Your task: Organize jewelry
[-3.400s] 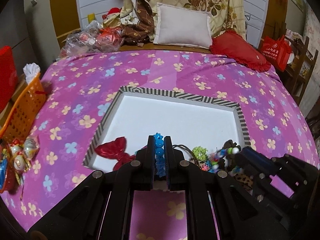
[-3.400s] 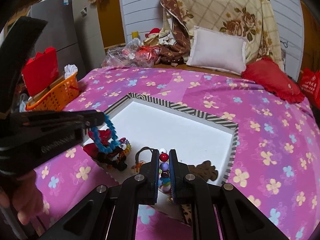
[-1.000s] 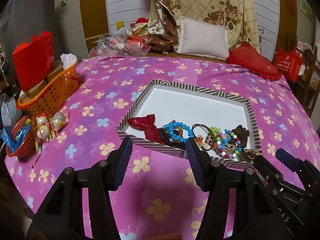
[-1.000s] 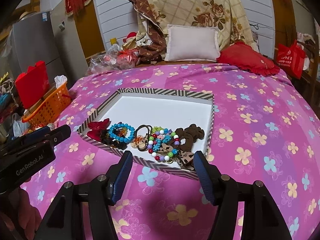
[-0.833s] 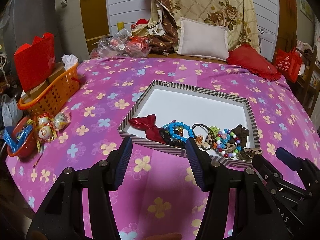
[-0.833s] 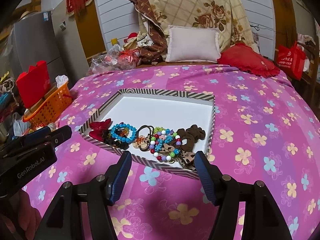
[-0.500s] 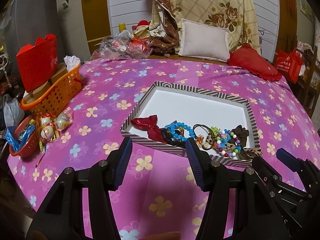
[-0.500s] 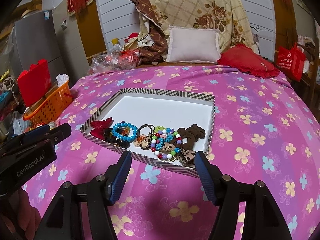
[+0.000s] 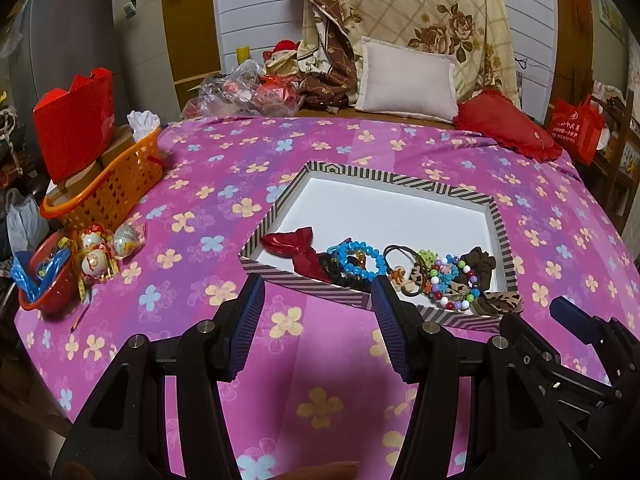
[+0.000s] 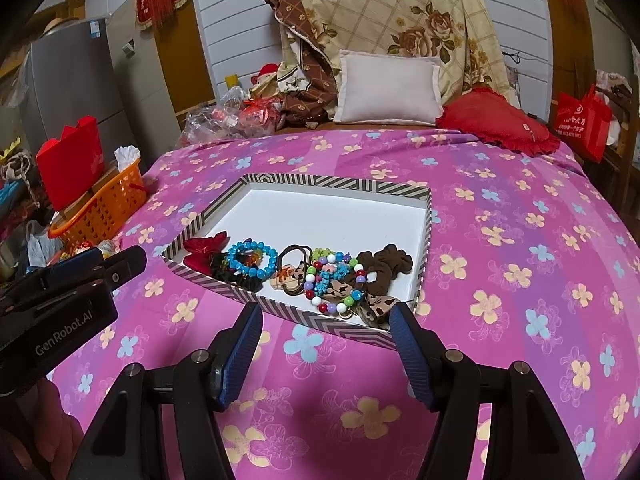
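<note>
Jewelry lined along the near wall of a striped tray on the bed.
A red bow, blue bead bracelet, multicolored bead bracelet and brown scrunchie lie side by side; left tongs and right tongs hover before the tray, both parted wide, gripping nothing.

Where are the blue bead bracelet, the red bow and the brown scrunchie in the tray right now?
blue bead bracelet (image 10: pixel 252 260): right wrist view, on its near bead arc.
red bow (image 9: pixel 294 245): left wrist view, on the bow's middle.
brown scrunchie (image 10: pixel 386 264): right wrist view, on its ruffled fabric.
</note>
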`<action>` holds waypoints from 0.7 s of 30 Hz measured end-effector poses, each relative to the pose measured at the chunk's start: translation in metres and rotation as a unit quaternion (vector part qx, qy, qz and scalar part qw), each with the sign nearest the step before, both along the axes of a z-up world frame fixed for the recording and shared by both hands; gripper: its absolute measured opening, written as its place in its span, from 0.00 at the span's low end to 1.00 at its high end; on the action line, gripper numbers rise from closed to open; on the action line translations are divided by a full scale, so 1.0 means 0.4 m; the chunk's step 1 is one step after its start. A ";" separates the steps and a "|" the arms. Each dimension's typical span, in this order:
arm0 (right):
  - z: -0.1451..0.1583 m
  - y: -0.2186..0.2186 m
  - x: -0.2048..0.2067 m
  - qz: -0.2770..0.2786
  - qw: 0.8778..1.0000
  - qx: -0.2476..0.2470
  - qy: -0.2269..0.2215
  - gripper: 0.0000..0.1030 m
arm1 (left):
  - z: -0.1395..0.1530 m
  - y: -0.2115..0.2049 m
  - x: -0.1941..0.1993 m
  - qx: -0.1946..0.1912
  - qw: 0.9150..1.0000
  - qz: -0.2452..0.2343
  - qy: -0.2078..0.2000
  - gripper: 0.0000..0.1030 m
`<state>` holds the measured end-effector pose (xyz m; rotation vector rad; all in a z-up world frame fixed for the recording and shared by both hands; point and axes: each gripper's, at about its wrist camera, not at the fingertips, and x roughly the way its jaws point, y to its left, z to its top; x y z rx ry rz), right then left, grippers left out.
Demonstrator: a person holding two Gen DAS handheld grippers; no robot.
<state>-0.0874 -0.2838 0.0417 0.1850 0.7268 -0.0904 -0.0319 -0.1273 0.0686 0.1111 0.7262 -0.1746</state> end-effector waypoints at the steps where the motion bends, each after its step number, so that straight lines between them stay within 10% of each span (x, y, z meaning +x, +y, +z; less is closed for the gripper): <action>1: 0.000 -0.001 -0.001 0.000 1.000 0.000 0.001 0.62 | 0.000 0.000 0.000 0.000 1.000 0.000 0.000 0.54; 21: -0.003 -0.007 0.009 0.004 1.000 0.003 0.008 0.62 | 0.001 0.004 0.000 0.002 1.000 0.003 -0.004 0.54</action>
